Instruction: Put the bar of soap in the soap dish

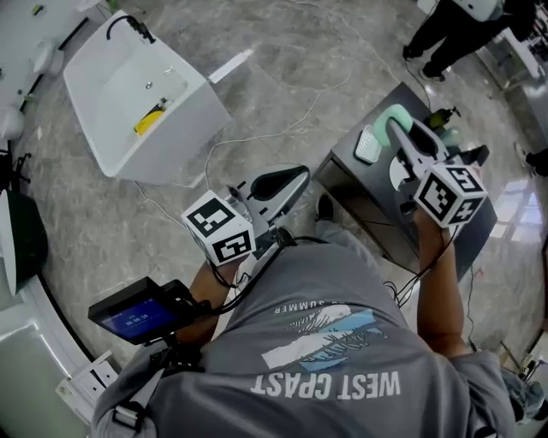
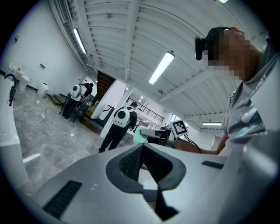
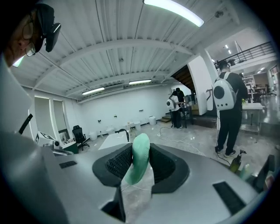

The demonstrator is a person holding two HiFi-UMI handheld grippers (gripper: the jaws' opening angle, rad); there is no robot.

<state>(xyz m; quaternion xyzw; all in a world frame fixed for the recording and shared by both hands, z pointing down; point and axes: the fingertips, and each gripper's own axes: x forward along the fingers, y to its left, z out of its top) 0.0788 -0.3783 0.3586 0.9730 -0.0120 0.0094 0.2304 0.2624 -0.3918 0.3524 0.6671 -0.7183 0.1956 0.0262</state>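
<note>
A soft gray shirt [image 1: 325, 359] with white letters fills the bottom of the head view. The person wearing it holds both grippers out in front.

The right gripper [image 3: 140, 148] squeezes the soap [image 3: 138, 162] between its two black bumpy pads. The soap is pale green, smooth and rounded, and bends a bit like a bean. It stands on end, with its top poking out past the jaws. It is up in the air over a dark, flat table [image 1: 377, 224]. It is not in the dish.

The dish [image 1: 366, 144] is white, with little ridges and round corners. It lies on the table, near the soap. A green bottle [image 1: 446, 121] stands near the table's far edge.

The left gripper [image 2: 142, 146] is closed. Its black pads meet at the tips and nothing is between them. It is held well to the left of the table, over the floor.

The floor [image 1: 282, 77] is gray and shiny like stone, with thin white wires lying across it. A big white boxy sink [image 1: 103, 111] stands far to the left. It has a black bent tap [image 1: 128, 21], and something yellow [image 1: 150, 120] lies inside it.
</note>
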